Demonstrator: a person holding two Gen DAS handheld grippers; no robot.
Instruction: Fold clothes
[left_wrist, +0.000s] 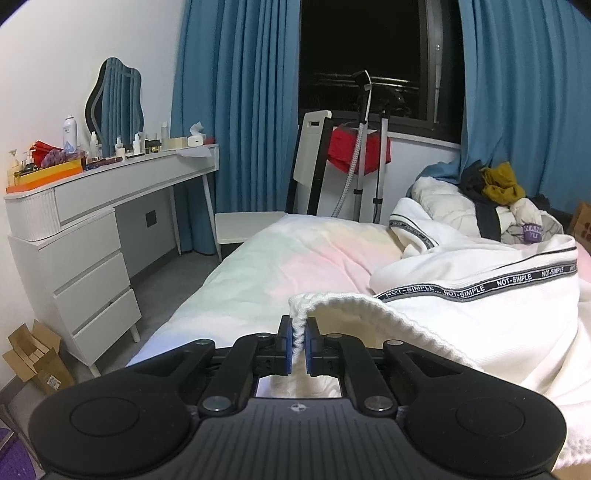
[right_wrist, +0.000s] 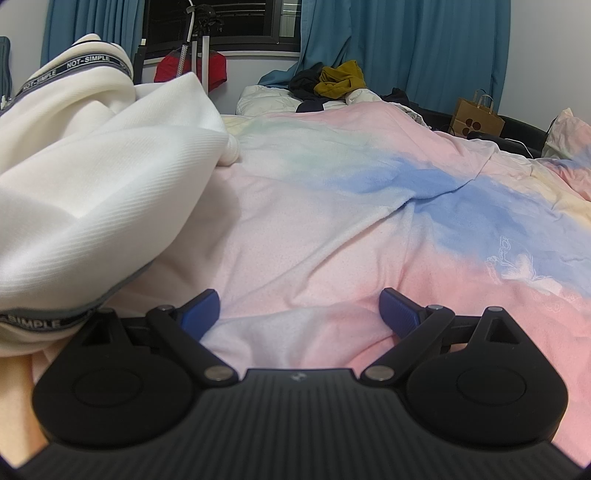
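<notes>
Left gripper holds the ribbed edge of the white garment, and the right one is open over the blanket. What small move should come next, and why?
Probably bring the right gripper leftward to the white garment and close on its near edge. The left gripper already pinches the ribbed hem, while the right is open with only the pastel blanket between its fingers. Two held points would let the cloth be spread flat.

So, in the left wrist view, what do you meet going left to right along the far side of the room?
Mirror → tissue box → white chair → red cloth → mustard garment.
</notes>
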